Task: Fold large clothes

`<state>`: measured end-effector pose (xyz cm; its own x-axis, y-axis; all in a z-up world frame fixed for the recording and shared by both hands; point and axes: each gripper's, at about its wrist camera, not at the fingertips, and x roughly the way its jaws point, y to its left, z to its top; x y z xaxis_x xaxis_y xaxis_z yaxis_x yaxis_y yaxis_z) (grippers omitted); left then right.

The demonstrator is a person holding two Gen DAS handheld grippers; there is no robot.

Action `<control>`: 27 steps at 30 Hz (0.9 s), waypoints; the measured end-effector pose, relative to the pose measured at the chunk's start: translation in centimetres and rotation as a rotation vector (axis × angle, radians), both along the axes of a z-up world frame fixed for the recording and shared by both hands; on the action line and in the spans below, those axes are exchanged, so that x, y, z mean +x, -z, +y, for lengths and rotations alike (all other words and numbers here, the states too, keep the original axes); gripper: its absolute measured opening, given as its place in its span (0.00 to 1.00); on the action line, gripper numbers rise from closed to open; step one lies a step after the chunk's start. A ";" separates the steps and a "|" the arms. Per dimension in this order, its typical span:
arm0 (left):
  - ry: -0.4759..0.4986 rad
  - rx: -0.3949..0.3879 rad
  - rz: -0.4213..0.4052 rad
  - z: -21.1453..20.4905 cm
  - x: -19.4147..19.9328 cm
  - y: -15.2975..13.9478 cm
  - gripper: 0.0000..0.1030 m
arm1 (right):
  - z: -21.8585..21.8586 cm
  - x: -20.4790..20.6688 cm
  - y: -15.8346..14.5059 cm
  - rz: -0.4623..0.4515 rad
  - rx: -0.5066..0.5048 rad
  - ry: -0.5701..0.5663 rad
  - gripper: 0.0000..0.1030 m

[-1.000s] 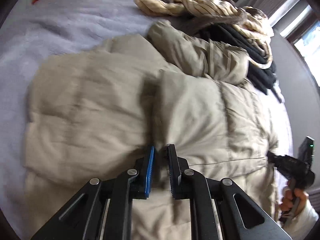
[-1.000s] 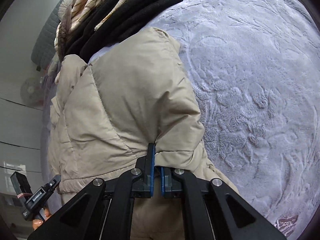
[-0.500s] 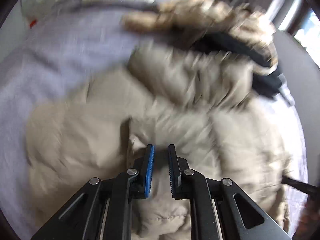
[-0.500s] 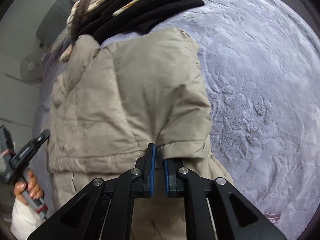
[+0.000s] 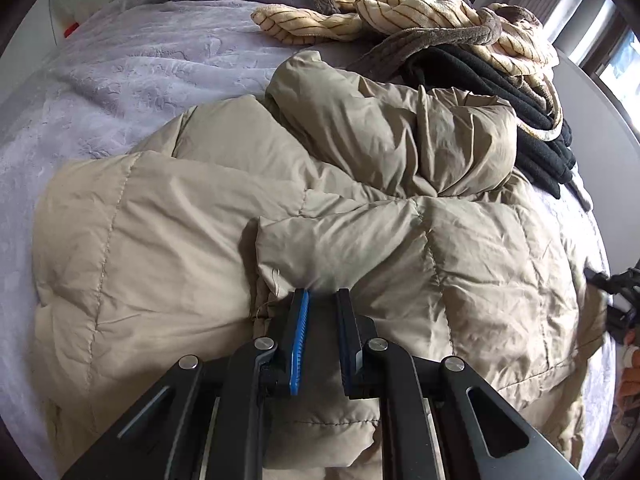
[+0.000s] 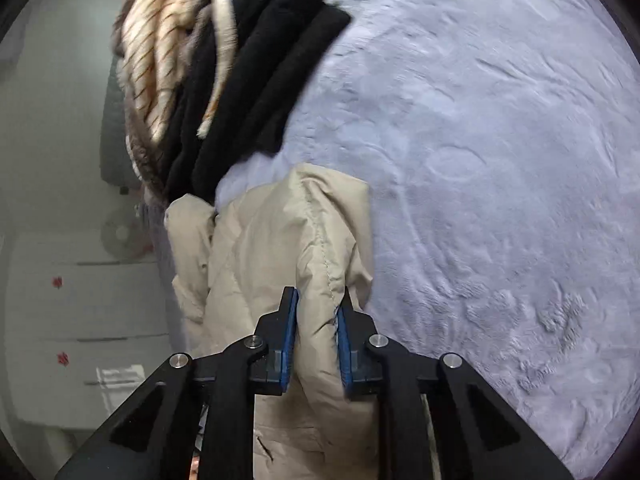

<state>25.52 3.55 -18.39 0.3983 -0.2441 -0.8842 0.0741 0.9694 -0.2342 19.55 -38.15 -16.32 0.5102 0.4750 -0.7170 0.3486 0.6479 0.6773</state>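
A beige puffer jacket (image 5: 168,240) lies spread on the lavender bed cover (image 5: 132,76), with a sleeve bunched on top of it toward the far side (image 5: 400,136). My left gripper (image 5: 322,300) is shut on a folded edge of the jacket near the middle, and fabric fills the narrow gap between its pads. In the right wrist view the jacket (image 6: 280,232) rises in a narrow ridge off the bed cover (image 6: 500,200). My right gripper (image 6: 317,312) has a puffy fold of it pinched between its blue pads, and its jaws are opening.
A heap of black garments (image 5: 520,92) under a cream striped fleece (image 5: 424,8) lies just beyond the jacket; the black garments (image 6: 256,72) also fill the top of the right wrist view. White drawers (image 6: 80,304) stand off the bed's edge. A person's hand (image 5: 630,364) shows at the right edge.
The left gripper carried its jacket edge across, then settled. The right gripper's jaws have widened around the fold, and it moved toward the black heap with the jacket drawn into a narrow ridge.
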 end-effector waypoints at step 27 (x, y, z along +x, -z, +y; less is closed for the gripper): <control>0.007 0.079 -0.014 -1.1 -0.2 0.1 0.15 | 7.3 -6.3 -0.1 0.070 -0.615 -0.180 0.13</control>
<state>25.32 2.49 -18.48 0.4093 -0.1768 -0.8951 0.0841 0.9842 -0.1559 13.21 -30.87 -16.19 0.4026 0.0402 -0.9145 0.2280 0.9632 0.1427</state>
